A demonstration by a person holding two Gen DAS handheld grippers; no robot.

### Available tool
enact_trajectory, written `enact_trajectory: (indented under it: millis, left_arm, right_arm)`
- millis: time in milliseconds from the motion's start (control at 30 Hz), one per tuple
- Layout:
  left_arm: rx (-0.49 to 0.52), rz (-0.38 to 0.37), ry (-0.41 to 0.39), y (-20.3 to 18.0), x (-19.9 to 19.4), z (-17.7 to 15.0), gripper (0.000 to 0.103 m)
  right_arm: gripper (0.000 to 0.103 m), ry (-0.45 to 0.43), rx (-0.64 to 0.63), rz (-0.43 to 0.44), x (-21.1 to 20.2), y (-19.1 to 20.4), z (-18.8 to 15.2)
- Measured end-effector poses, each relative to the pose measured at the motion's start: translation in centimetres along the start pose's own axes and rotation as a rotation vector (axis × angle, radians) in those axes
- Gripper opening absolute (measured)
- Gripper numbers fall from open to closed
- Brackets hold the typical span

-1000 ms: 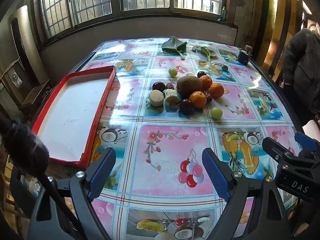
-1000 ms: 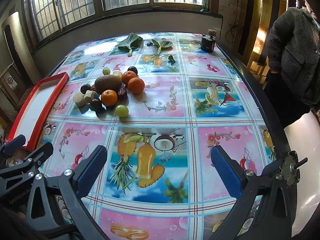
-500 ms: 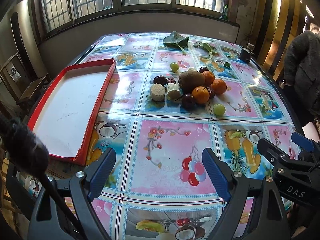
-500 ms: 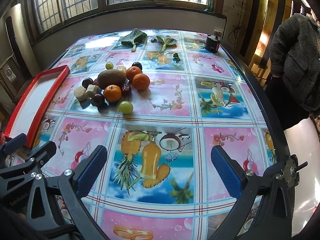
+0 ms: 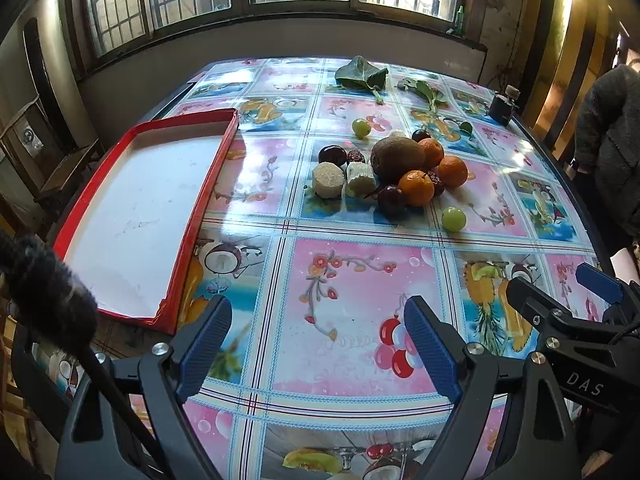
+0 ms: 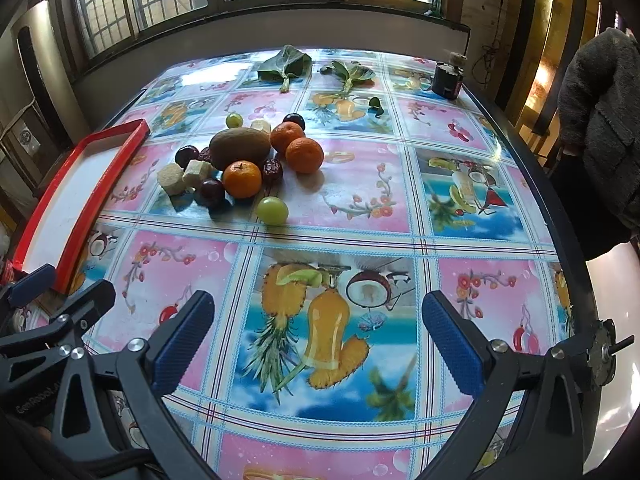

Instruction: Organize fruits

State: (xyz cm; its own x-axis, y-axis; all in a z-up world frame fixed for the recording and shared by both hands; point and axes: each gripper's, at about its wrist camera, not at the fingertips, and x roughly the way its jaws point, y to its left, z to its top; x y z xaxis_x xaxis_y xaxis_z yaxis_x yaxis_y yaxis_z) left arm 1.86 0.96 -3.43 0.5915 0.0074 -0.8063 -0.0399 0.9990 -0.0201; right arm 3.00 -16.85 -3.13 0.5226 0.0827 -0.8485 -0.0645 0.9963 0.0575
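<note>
The fruit pile (image 5: 400, 172) is sitting mid-table, nearer the far edge; the kiwi (image 5: 397, 156) is lying with its long axis roughly left-right. The red tray (image 5: 188, 216) is running along the left edge, long axis toward the barred windows. Glossy fruit-print cloth is covering the table (image 6: 360, 200). Left gripper (image 5: 318, 344) and right gripper (image 6: 320, 336) are hovering above the near edge, jaws spread wide and holding nothing, closer to the pile than a second ago.

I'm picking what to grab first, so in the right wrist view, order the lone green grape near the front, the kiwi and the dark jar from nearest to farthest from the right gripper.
1. Grape, front of the pile.
2. Kiwi, mid-pile.
3. Jar, far right edge.
</note>
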Motion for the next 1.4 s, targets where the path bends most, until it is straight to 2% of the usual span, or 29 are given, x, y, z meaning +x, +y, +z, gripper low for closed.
enact_trajectory:
  millis: [433,767,900,1000,1100,1133,1267,1300,1367,1400]
  left_arm:
    - [0.009,0.011,0.023,0.1,1.3,0.6,0.089]
    - [-0.026,-0.051,0.005,1.2,2.0,1.9,0.089]
    - [-0.034,-0.099,0.034,1.3,2.5,2.2,0.089]
    - [-0.041,-0.152,0.069,1.5,3.4,2.6,0.089]
    - [-0.055,-0.148,0.066,1.9,4.3,3.6,0.086]
    - [-0.055,-0.136,0.072,2.0,4.8,4.0,0.083]
    - [-0.029,-0.092,0.099,1.9,6.8,5.4,0.059]
    - [-0.017,-0.072,0.110,1.9,7.5,5.7,0.057]
    - [0.007,-0.053,0.119,1.6,8.5,6.2,0.047]
    - [0.014,-0.050,0.121,1.6,8.9,6.4,0.046]
  right_arm:
    - [0.103,0.012,0.003,-0.001,1.0,-0.7,0.7]
    - [0.103,-0.020,-0.016,0.071,1.3,-1.3,1.1]
    - [0.102,-0.023,0.002,0.092,1.4,-1.8,1.3]
    - [0.097,-0.024,0.002,0.100,1.6,-1.9,1.3]
    - [0.088,-0.023,-0.011,0.112,2.0,-1.7,1.5]
    - [0.082,-0.018,-0.014,0.118,2.3,-1.6,1.6]
    - [0.061,0.007,-0.025,0.189,3.7,-1.1,2.0]
    - [0.058,0.017,-0.026,0.207,4.1,-0.9,2.1]
    - [0.053,0.041,-0.025,0.233,5.3,-0.7,2.5]
    - [0.051,0.047,-0.026,0.244,5.7,-0.6,2.8]
